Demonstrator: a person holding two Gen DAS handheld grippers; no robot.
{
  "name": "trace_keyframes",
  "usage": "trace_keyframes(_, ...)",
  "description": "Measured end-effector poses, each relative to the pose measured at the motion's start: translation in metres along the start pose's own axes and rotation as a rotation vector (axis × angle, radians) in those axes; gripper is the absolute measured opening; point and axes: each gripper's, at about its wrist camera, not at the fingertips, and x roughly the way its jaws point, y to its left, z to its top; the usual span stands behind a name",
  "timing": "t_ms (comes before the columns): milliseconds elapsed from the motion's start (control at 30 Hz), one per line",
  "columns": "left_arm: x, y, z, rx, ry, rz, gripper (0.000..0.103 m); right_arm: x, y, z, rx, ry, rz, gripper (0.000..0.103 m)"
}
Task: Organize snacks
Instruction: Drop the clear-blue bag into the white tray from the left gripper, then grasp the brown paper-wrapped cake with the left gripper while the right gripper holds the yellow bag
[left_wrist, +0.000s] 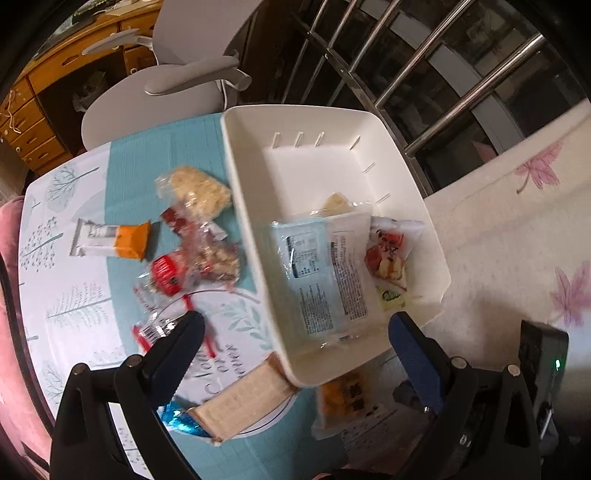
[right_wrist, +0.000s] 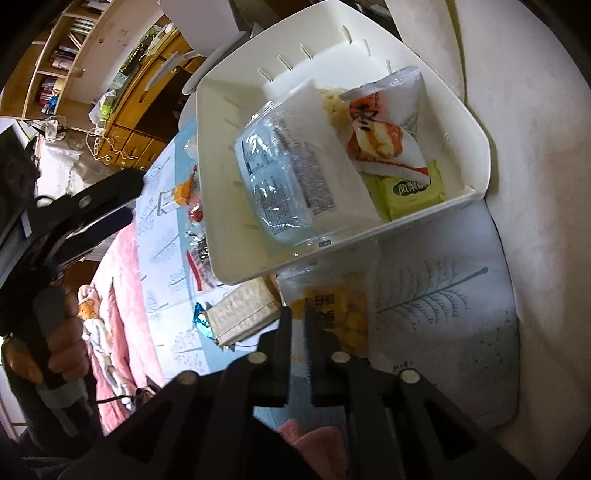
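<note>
A white plastic bin stands on the table and holds a pale blue packet, a red-and-white snack bag and a green packet. My left gripper is open above the bin's near rim, empty. My right gripper is shut on the near edge of a yellow snack packet lying partly under the bin. A beige wafer packet lies beside it.
Loose snacks lie left of the bin: an orange-and-white bar, a clear bag of pale crackers, a red-wrapped piece. A grey chair and metal rails stand behind the table. A floral cloth is right.
</note>
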Motion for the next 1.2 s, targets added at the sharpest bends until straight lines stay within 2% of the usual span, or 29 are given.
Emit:
trace_keyframes(133, -0.011, 0.016, -0.018, 0.059, -0.007, 0.013, 0.099, 0.006, 0.003, -0.011, 0.002, -0.05, -0.043, 0.027)
trace_keyframes(200, -0.015, 0.022, -0.027, 0.085, -0.013, 0.013, 0.099, 0.008, 0.004, -0.018, 0.005, -0.075, -0.059, 0.038)
trace_keyframes(333, -0.019, 0.031, -0.046, 0.15, -0.004, -0.009, 0.099, 0.011, 0.009, -0.034, 0.007, -0.146, -0.075, 0.049)
trace_keyframes(600, 0.006, 0.032, -0.08, 0.333, 0.081, 0.004, 0.099, 0.024, 0.012, -0.07, -0.002, -0.329, -0.134, 0.073)
trace_keyframes(1000, 0.079, 0.028, -0.115, 0.557, 0.23, 0.096, 0.098, 0.056, 0.012, -0.1, -0.081, -0.495, -0.278, 0.085)
trace_keyframes(1200, 0.108, 0.02, -0.132, 0.693, 0.256, 0.162, 0.097, 0.069, 0.009, -0.101, -0.114, -0.533, -0.324, 0.087)
